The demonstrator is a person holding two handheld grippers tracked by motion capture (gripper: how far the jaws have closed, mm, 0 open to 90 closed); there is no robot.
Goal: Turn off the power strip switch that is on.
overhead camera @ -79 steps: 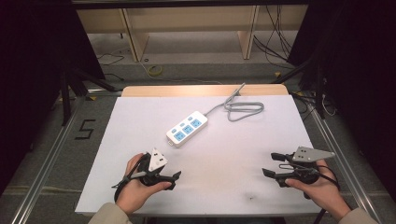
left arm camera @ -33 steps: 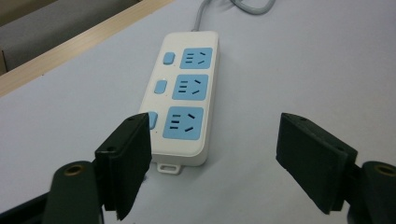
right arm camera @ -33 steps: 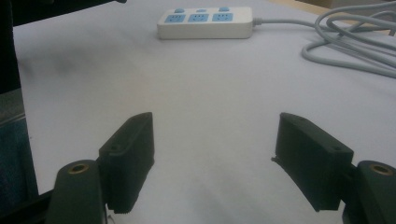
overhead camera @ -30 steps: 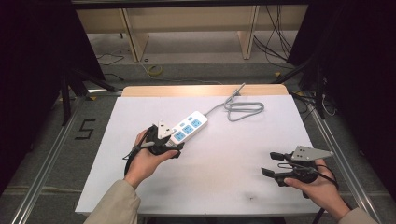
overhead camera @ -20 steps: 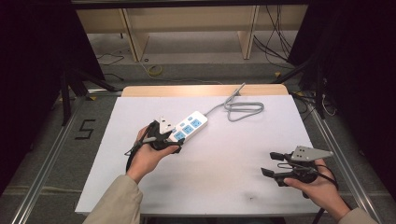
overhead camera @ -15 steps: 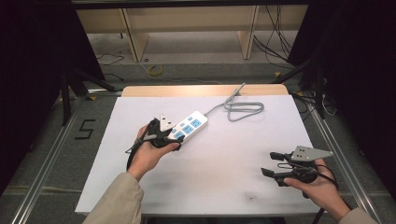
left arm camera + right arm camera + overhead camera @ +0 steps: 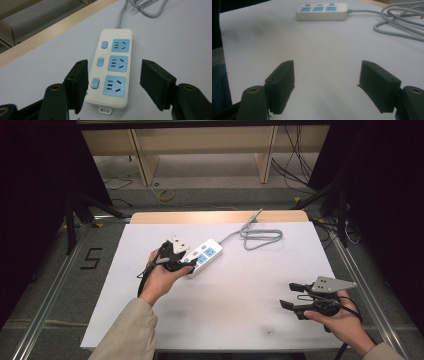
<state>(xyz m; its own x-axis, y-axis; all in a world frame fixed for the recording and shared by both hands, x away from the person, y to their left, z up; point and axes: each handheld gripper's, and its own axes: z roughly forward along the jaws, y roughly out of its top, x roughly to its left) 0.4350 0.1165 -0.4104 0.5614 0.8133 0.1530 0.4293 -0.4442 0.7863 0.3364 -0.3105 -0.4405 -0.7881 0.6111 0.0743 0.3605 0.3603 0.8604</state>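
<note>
So far the grasp is only set up: the power strip (image 7: pixel 113 70) lies flat on the white table (image 7: pixel 240 310), not yet lifted. The left gripper (image 7: pixel 113 85) straddles its near end, jaws just closing, left pad about touching, right one clear. The right gripper (image 7: pixel 327 85) waits open, empty.

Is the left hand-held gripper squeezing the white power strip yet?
Apart. In the left gripper view the left hand-held gripper straddles the power strip; its jaws have just been closing, but table shows beside both.
</note>
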